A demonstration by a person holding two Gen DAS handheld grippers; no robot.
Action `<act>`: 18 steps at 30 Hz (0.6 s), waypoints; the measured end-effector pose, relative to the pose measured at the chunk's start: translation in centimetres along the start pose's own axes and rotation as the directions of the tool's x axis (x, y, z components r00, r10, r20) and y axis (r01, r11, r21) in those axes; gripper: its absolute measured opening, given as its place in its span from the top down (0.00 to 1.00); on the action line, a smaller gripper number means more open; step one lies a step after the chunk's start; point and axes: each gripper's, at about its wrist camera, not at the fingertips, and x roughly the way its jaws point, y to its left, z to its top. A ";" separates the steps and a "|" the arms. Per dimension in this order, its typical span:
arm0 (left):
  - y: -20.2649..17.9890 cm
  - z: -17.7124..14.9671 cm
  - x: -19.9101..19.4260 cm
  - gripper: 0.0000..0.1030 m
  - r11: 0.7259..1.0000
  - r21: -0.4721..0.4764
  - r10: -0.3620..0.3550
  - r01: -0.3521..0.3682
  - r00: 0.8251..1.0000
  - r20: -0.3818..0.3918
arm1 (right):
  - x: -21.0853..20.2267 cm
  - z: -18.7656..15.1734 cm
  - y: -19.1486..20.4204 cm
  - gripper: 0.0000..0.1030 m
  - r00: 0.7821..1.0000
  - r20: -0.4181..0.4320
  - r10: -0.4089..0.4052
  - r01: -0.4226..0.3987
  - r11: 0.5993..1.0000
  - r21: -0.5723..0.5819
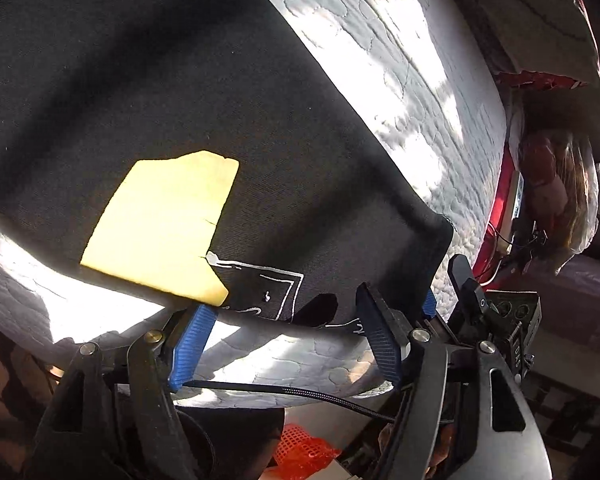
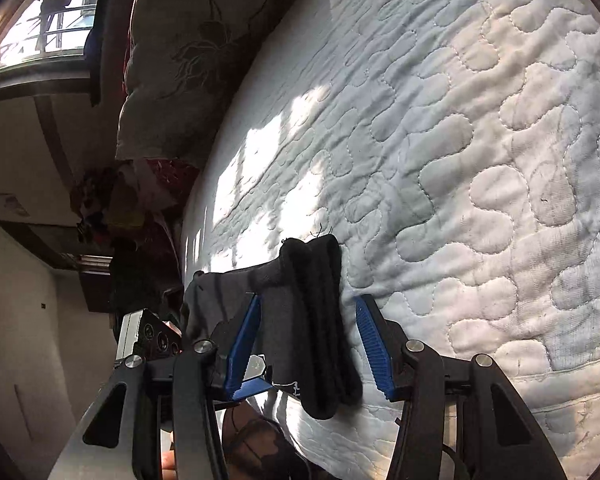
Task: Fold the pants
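The black pants [image 1: 148, 92] lie spread flat on the white quilted mattress [image 1: 384, 64], running from the mattress's near edge back across its top. A yellow patch [image 1: 160, 224] shows on the cloth close to that near edge, with thin white line printing [image 1: 276, 288] just beside it. One corner of the cloth reaches toward the side edge of the mattress, where sunlight falls in patches on the quilting.

The left hand-held gripper [image 1: 284, 340] sits at the near edge of the mattress with its blue fingers [image 1: 190, 344] set well apart, so it is open; the hem of the pants lies between and just ahead of the fingertips, and nothing is clamped.

From the right wrist view, the right hand-held gripper [image 2: 306, 340] is also spread open. A bunched, folded end of the pants [image 2: 312, 320] lies between its two blue fingers [image 2: 374, 344], resting on the mattress [image 2: 480, 160] by its edge; the left finger touches the cloth while the right finger stands just apart from it.

Beyond the far edge of the mattress a grey floral pillow [image 2: 172, 56] leans, with a heap of red and mixed cloth [image 2: 140, 200] below it
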 end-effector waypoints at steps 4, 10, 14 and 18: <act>-0.2 -0.4 0.1 0.33 0.999 -0.021 -0.025 0.025 1.000 0.004 | 0.9 0.8 -0.5 0.50 0.999 0.000 0.044 -0.044 0.998 0.041; -0.2 0.2 0.5 0.39 0.997 -0.049 -0.055 0.054 0.998 -0.026 | 3.2 2.3 1.4 0.51 0.997 -0.053 0.062 -0.063 0.998 -0.015; -0.2 0.6 0.7 0.39 0.995 -0.069 -0.080 0.078 0.996 -0.034 | 3.2 2.4 1.4 0.63 0.996 -0.081 0.029 -0.033 0.998 -0.049; -0.8 0.7 0.8 0.40 0.992 -0.061 -0.111 0.109 0.993 -0.033 | 2.4 2.2 -0.3 0.66 0.993 -0.091 0.071 -0.071 0.997 -0.003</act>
